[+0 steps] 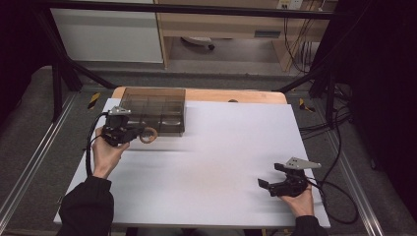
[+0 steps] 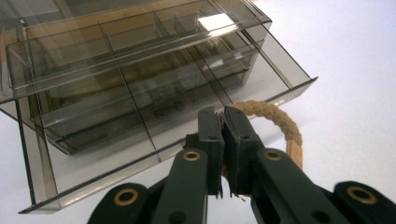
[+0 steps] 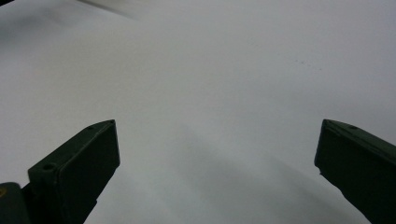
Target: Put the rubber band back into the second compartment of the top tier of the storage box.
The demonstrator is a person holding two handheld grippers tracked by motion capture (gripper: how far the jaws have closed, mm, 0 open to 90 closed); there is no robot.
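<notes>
At far left the left gripper [image 1: 139, 132] clenches a rope ring [image 2: 275, 119] just in front of the smoky box [image 1: 153, 109] — well apart, at near right, the right gripper [image 1: 271, 177] rests on the white table [image 1: 216, 147], jaws released.

grippers: 2, left gripper [image 1: 132, 132] and right gripper [image 1: 273, 177]
hands: 2, one per gripper, left hand [image 1: 107, 152], right hand [image 1: 299, 201]
rope rings: 1, tan rope ring [image 2: 275, 119]
organizer boxes: 1, smoky clear organizer box [image 1: 153, 109], compartment count unclear
tables: 1, white table [image 1: 221, 147]
cables: 2, one off each gripper
</notes>
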